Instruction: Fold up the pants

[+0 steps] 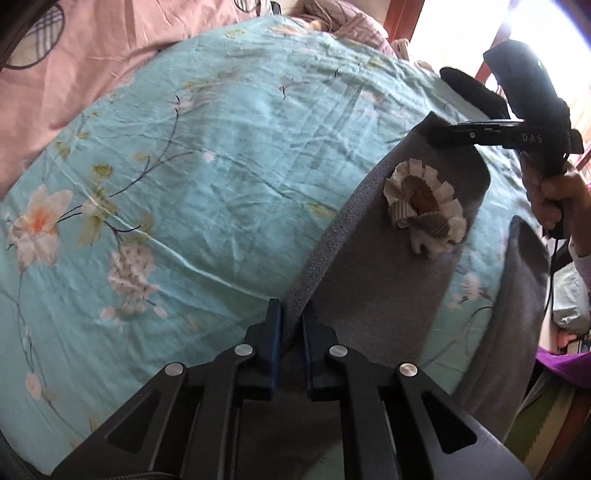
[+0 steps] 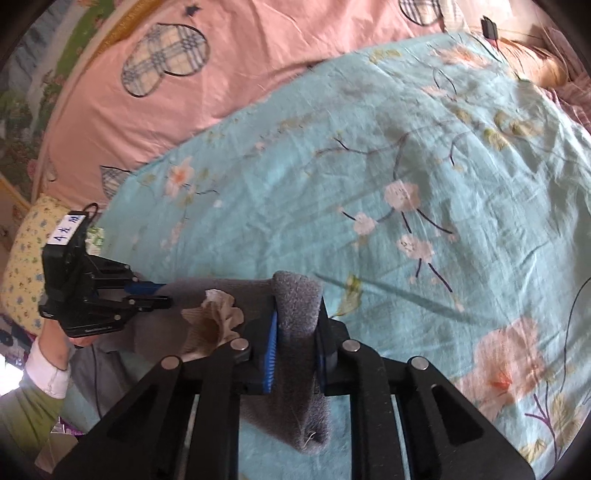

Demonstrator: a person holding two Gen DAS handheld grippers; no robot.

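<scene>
Grey pants with a cream fabric flower are held up over a turquoise floral bedsheet. My left gripper is shut on the ribbed waistband edge of the pants. My right gripper is shut on the other end of that edge, to the upper right. In the right wrist view my right gripper pinches a thick grey fold, and my left gripper grips the pants at the left beside the flower. A pant leg hangs at the right.
A pink quilt with plaid patches lies at the far side of the bed. A yellow patterned pillow sits at the left. A cable plug and mauve bedding lie near the bed's far corner. A bright window is at the right.
</scene>
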